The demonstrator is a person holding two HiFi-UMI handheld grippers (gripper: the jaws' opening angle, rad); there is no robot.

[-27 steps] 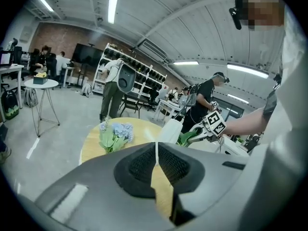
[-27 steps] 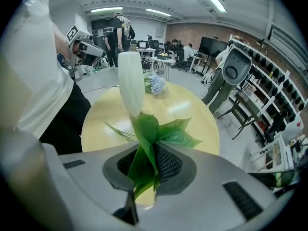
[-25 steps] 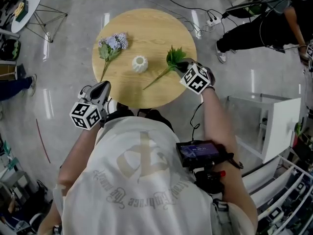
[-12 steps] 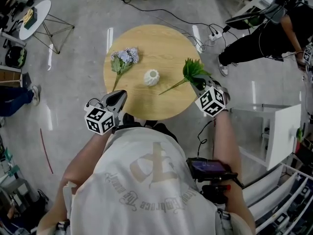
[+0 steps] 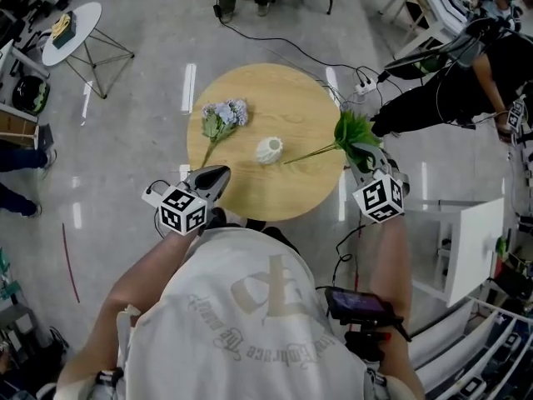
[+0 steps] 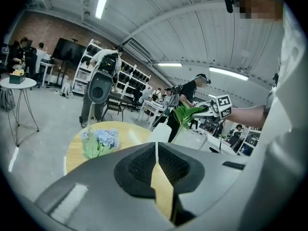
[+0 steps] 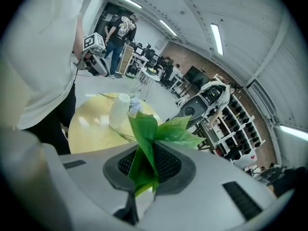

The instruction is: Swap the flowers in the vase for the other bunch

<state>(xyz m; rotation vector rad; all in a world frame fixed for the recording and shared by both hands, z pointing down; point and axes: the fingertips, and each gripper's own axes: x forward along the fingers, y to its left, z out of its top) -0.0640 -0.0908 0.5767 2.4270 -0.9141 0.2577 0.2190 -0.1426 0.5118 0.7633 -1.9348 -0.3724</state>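
Note:
A small white ribbed vase (image 5: 269,150) stands empty at the middle of the round wooden table (image 5: 275,194). A blue-purple flower bunch (image 5: 223,117) lies on the table to the vase's left. My right gripper (image 5: 361,155) is shut on the leafy head of a green bunch (image 5: 351,132), held above the table's right edge with its thin stem slanting toward the vase. In the right gripper view the green leaves (image 7: 147,143) are pinched between the pads. My left gripper (image 5: 218,176) is shut on nothing, over the table's near-left edge.
A person in black (image 5: 450,82) stands past the table's right side, near cables and a power strip (image 5: 363,87) on the floor. A white cabinet (image 5: 470,244) is at the right. A small white side table (image 5: 73,33) stands far left.
My right gripper has lifted the green bunch off the table and carried it up and to the right edge. The left gripper has barely shifted.

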